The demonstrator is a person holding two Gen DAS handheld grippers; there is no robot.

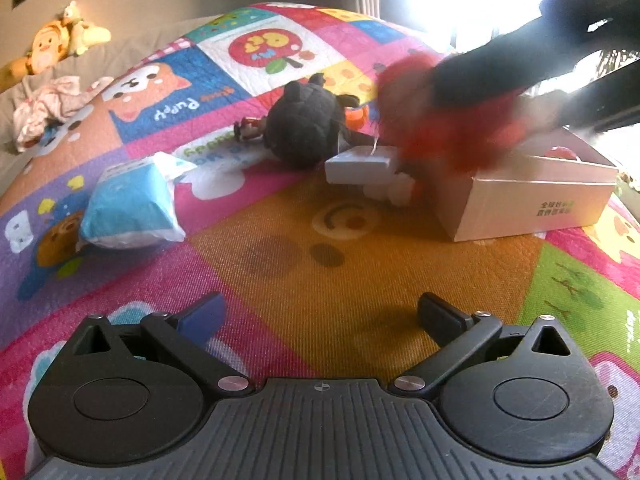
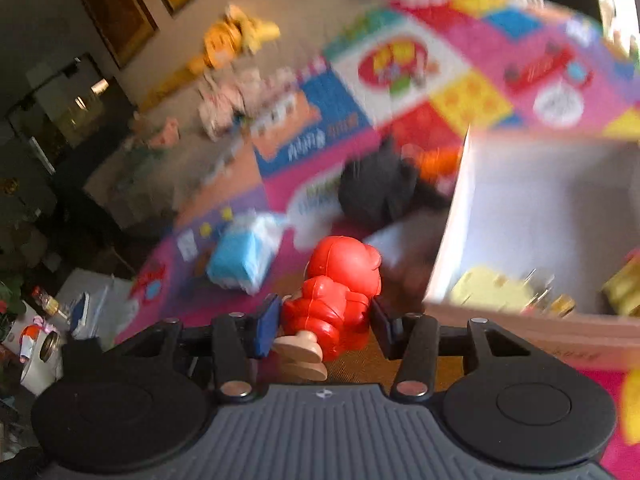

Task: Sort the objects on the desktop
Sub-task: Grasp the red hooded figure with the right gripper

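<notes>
Right fingers point(image 2: 324, 326) pinch red figure point(image 2: 340, 288) low by box point(image 2: 452, 256) – could slip; left fingers point(image 1: 320, 316) spread, empty.

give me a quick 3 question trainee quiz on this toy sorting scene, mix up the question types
1. True or false: the right gripper has a red toy figure between its jaws.
2. Multiple choice: the left gripper is A) shut on the black plush, B) open with nothing between its jaws, C) shut on the blue tissue pack.
3. Fill in: the cardboard box sits on the colourful ____.

Key: 1 true; 2 B; 3 quilt (patchwork cartoon cover).
</notes>
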